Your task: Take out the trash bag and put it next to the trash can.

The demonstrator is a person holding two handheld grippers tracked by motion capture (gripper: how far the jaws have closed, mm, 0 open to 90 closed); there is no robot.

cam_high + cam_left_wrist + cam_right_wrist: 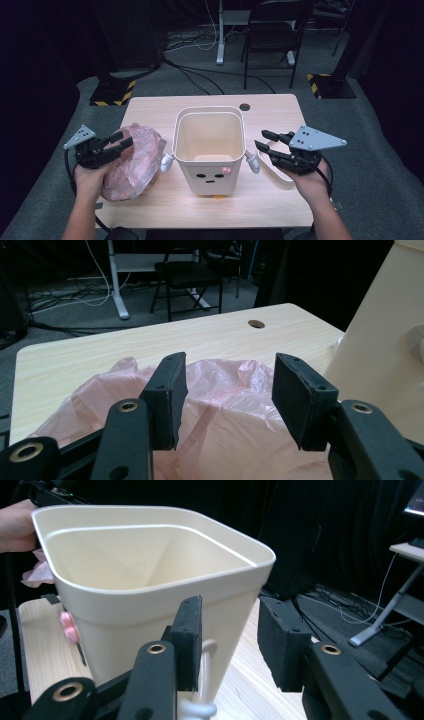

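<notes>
From above, your left gripper (121,140) hovers spread over the pink bag (132,161) left of the bin (209,150); a shallow pinch may slip. In the left gripper view nothing is caught. In the right gripper view, your right gripper (227,642), spread, could nudge the bin.

Bin (208,150): cream plastic, smooth, faint satin sheen; inner walls matt. Bag (134,161) left of bin: thin pink plastic film, crinkled, translucent, slightly glossy. Table (280,107) under bin: pale wood-grain top, smooth, low sheen. Left gripper (227,400) over bag: black matt plastic, brass-look rivets. Right gripper (230,642) beside bin: same; pads rough, foam-like.
</notes>
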